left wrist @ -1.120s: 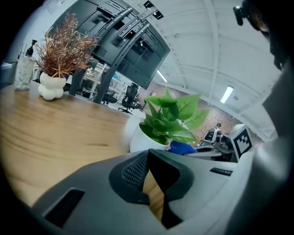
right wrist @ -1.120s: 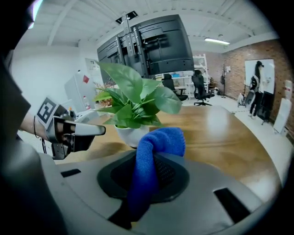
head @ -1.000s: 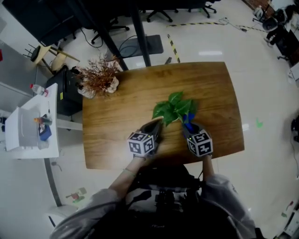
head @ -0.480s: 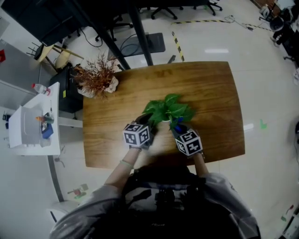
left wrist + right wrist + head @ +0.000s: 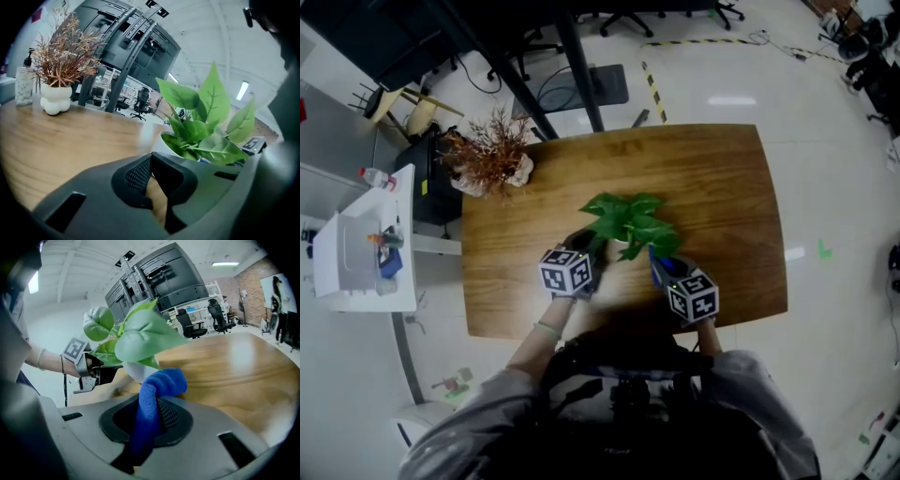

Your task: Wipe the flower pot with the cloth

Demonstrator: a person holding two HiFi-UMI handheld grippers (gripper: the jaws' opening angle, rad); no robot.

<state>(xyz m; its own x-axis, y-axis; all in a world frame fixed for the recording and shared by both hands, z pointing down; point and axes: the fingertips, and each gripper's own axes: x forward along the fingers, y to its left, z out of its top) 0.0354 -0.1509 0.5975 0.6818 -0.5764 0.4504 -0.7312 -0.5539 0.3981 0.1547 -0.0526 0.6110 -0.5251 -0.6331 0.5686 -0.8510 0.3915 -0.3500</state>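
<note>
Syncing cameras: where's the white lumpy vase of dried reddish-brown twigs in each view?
Head view: white lumpy vase of dried reddish-brown twigs, upper left.
Left gripper view: vase, upper left.
Right gripper view: not in it.
Shared landmark: green leafy plant in white pot.

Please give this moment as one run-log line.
left gripper shut, empty | right gripper shut on blue cloth | cloth near white flower pot with green plant | contact unclear
</note>
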